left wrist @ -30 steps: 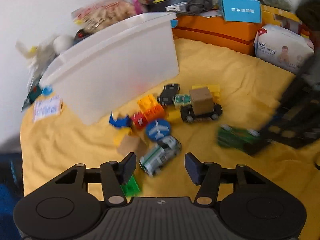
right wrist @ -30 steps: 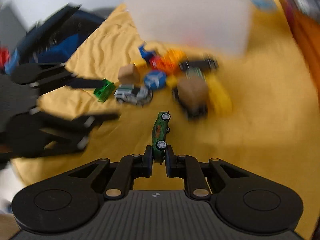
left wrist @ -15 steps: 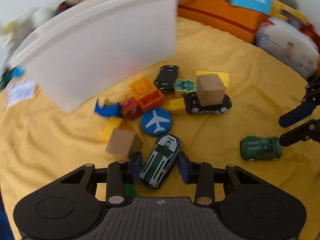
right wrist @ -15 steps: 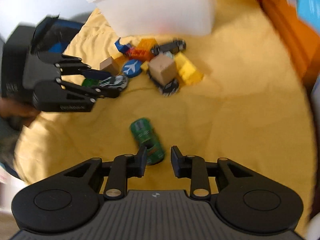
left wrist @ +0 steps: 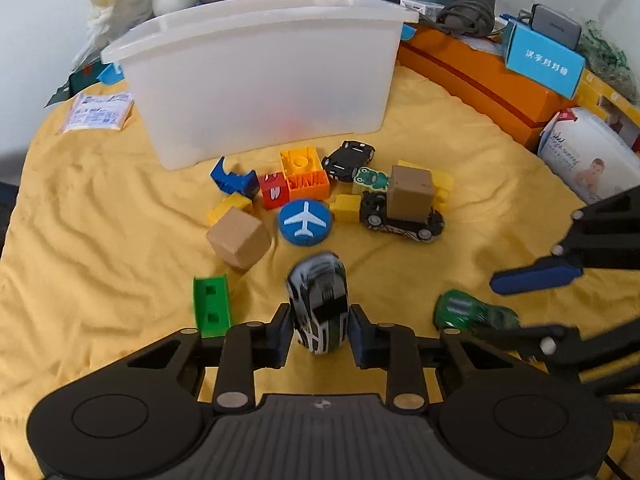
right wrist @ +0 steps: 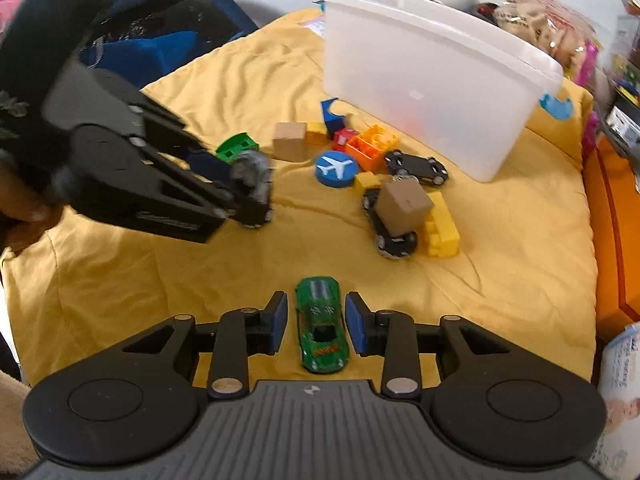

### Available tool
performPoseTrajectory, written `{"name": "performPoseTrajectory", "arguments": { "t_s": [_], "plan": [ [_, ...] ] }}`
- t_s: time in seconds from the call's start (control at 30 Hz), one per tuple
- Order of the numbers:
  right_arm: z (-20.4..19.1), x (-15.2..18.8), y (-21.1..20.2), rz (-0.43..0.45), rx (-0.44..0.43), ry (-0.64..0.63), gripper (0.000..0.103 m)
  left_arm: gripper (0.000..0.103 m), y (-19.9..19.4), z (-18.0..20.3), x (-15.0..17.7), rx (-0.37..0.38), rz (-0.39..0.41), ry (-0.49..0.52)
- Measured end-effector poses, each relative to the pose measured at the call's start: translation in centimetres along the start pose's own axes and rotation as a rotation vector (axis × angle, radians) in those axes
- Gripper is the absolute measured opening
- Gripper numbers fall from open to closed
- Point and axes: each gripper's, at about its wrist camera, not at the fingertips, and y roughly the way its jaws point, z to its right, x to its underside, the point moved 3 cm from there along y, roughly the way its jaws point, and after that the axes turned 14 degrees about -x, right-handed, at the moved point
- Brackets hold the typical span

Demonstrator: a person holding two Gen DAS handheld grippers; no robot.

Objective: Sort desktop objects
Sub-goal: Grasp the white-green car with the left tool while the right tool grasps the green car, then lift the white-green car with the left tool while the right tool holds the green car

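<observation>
four toy cars (left wrist: 319, 300), two wooden cubes (left wrist: 238, 237).

I see the bin (left wrist: 260, 80) standing behind the toy cluster. A cube (left wrist: 410, 192) sits on one car (left wrist: 400, 222); the plane disc (left wrist: 305, 222) lies left of it.

You have four toy cars: a striped one (left wrist: 319, 304), a green one (right wrist: 321, 329), a black one (left wrist: 349, 155) and a patterned one (left wrist: 401, 222). Two wooden cubes (left wrist: 238, 237) (left wrist: 411, 192), one blue airplane disc (left wrist: 305, 222), one white bin (left wrist: 260, 76).
</observation>
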Motion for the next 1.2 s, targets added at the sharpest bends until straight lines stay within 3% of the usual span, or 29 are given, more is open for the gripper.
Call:
{"name": "performPoseTrajectory", "arguments": {
  "t_s": [0.13,0.3,0.6,0.67,0.8,0.9,1.2],
  "plan": [
    [-0.3,-0.1,0.2,0.002,0.019,-0.015,0.037,0.038,1.6,0.5,-0.9,-0.046,-0.007,-0.001],
    [-0.1,0.2,-0.3,0.007,0.036,-0.003,0.039,0.033,1.9,0.5,-1.0,-0.053,-0.033,-0.068],
    [-0.1,0.8,-0.4,0.014,0.026,-0.012,0.042,0.033,-4.3,-0.2,3.5,0.097,-0.097,-0.206],
    [-0.2,0.9,0.1,0.002,0.022,-0.016,0.042,0.033,-4.1,0.6,4.7,0.098,-0.105,-0.200],
    [-0.3,0.8,1.2,-0.015,0.030,-0.033,0.042,0.036,-3.9,1.4,5.8,0.024,-0.101,-0.170],
    [0.0,0.9,1.8,-0.037,0.030,-0.036,0.042,0.046,-4.6,1.3,5.8,-0.009,-0.052,-0.149],
    [0.5,1.3,2.2,-0.049,0.018,-0.010,0.043,0.044,-3.8,3.2,6.5,-0.021,-0.061,-0.084]
  ]
}}
